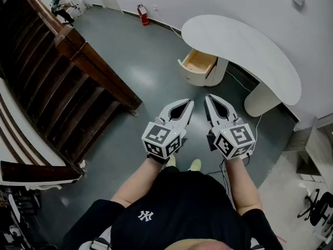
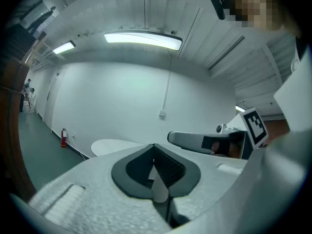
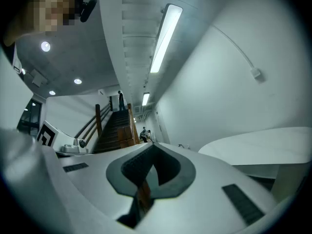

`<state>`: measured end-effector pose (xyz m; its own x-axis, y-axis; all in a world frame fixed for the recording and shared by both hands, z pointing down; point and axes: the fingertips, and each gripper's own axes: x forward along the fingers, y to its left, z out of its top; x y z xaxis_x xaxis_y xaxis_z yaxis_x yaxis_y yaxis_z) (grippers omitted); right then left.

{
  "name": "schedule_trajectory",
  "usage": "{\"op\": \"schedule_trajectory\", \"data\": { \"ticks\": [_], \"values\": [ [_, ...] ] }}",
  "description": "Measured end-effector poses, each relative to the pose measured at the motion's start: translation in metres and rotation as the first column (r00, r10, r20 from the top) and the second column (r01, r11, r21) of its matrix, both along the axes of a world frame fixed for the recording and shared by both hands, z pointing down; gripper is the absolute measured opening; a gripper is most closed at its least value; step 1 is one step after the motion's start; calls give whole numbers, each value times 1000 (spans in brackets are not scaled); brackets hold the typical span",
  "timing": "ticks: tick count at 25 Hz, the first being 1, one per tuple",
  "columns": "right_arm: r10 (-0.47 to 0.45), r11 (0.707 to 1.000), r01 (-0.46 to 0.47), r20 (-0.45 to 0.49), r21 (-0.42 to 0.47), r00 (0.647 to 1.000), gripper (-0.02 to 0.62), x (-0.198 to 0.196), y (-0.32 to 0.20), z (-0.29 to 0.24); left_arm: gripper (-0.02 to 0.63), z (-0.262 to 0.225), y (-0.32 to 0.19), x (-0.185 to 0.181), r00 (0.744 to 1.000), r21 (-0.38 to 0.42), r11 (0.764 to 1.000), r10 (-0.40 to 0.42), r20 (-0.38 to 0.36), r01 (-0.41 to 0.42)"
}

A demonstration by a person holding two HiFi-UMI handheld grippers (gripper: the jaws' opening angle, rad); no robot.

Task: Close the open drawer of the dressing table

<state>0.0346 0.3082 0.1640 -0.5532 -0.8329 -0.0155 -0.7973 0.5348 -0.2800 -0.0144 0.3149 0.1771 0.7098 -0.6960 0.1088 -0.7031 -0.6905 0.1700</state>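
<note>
The white kidney-shaped dressing table (image 1: pixel 244 48) stands against the far wall. Its drawer (image 1: pixel 199 61) is pulled out toward the left, showing a pale wood inside. Both grippers are held side by side in front of the person, some way short of the table and touching nothing. My left gripper (image 1: pixel 190 103) has its jaws together with nothing between them. My right gripper (image 1: pixel 208 97) is likewise shut and empty. The tabletop (image 2: pixel 114 145) shows beyond the left gripper (image 2: pixel 154 146), and the tabletop (image 3: pixel 263 147) lies right of the right gripper (image 3: pixel 153 145).
A dark wooden staircase (image 1: pixel 78 72) runs along the left. A red fire extinguisher (image 1: pixel 142 14) stands by the far wall. A cable (image 1: pixel 237 82) trails on the grey floor near the table's leg (image 1: pixel 258 100). An office chair (image 1: pixel 316 202) and shelving are at the right edge.
</note>
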Motion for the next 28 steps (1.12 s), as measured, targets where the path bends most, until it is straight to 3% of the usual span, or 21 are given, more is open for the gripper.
{"op": "schedule_trajectory", "data": {
  "ticks": [12, 22, 28],
  "values": [
    [-15, 1000, 15, 24, -2, 1000, 15, 12, 3, -1, 11, 1, 3, 14, 1000, -2, 1000, 4, 10, -4],
    [-15, 999, 19, 136, -28, 991, 15, 45, -13, 6, 11, 29, -18, 7, 996, -9, 998, -60, 71, 61],
    [-13, 999, 18, 143, -35, 990, 15, 49, -35, 9, 11, 38, -45, 1, 993, -15, 996, -82, 82, 83]
  ]
}}
